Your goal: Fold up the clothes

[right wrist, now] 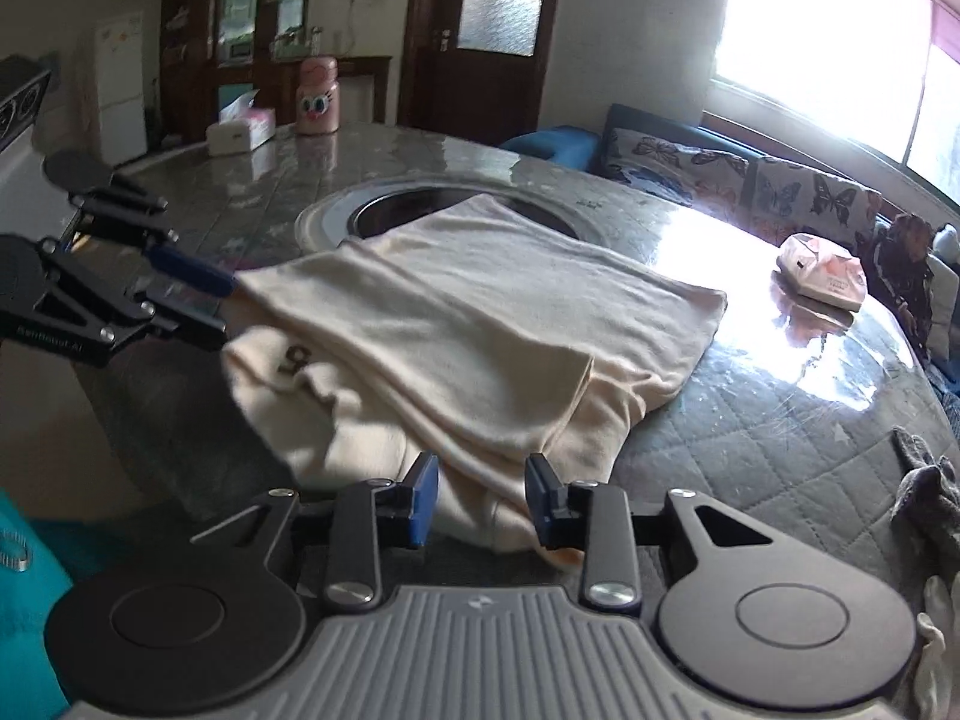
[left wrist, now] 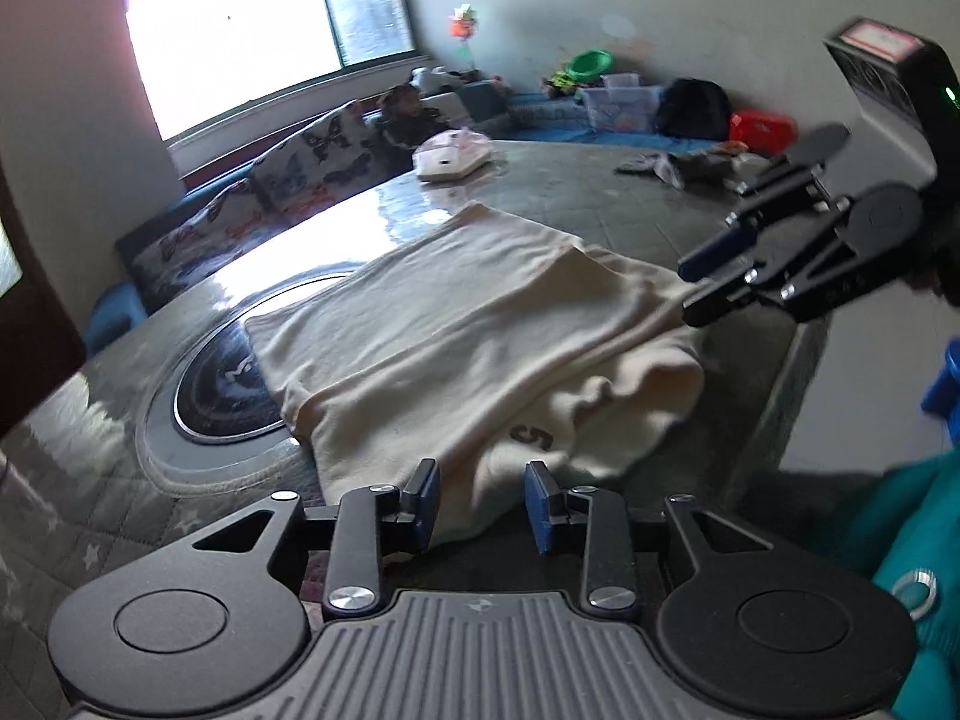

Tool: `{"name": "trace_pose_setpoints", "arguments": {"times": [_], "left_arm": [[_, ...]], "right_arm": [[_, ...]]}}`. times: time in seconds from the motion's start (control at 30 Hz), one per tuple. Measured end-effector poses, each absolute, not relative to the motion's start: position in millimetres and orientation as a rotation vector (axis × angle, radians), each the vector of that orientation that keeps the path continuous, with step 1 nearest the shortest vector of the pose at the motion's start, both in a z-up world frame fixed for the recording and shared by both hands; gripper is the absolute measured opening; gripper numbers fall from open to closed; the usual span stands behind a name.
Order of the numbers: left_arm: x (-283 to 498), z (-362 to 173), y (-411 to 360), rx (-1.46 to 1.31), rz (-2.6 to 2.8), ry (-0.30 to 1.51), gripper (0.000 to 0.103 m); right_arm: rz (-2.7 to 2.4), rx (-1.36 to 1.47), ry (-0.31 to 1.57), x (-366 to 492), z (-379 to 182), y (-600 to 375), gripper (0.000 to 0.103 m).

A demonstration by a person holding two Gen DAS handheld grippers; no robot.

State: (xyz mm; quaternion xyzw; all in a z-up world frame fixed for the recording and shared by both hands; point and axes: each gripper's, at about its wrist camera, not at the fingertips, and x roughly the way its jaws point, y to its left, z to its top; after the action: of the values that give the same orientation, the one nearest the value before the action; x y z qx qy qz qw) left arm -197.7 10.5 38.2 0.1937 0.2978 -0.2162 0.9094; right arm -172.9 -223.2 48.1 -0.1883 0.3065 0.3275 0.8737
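Observation:
A cream garment [left wrist: 468,336] lies partly folded on the grey table, with a dark printed mark near its front edge; it also shows in the right wrist view [right wrist: 480,324]. My left gripper [left wrist: 483,504] is open, its blue pads either side of the garment's near edge; it also shows in the right wrist view [right wrist: 207,303] at the garment's left corner. My right gripper [right wrist: 483,501] is open over the garment's near hem. In the left wrist view it [left wrist: 702,282] hovers at the garment's right corner, whether it touches the cloth is unclear.
A round inset hob [left wrist: 228,372] lies under the garment's far end. A tissue pack [right wrist: 822,276], a tissue box [right wrist: 240,129] and a pink bottle [right wrist: 318,96] stand on the table [right wrist: 750,420]. Grey socks [right wrist: 930,492] lie at its right. A butterfly sofa [left wrist: 270,192] stands behind.

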Motion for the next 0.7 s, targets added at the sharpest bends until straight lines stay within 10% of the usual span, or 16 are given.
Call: {"name": "trace_pose_setpoints", "arguments": {"times": [0.33, 0.7], "left_arm": [[-194, 17, -3, 0.470, -0.449, 0.584, 0.037], [-192, 32, -6, 0.462, -0.427, 0.514, 0.010]], "right_arm": [[0.692, -0.432, 0.688, -175, 42, -220, 0.046], [0.700, -0.505, 0.646, -188, 48, -211, 0.059]]}}
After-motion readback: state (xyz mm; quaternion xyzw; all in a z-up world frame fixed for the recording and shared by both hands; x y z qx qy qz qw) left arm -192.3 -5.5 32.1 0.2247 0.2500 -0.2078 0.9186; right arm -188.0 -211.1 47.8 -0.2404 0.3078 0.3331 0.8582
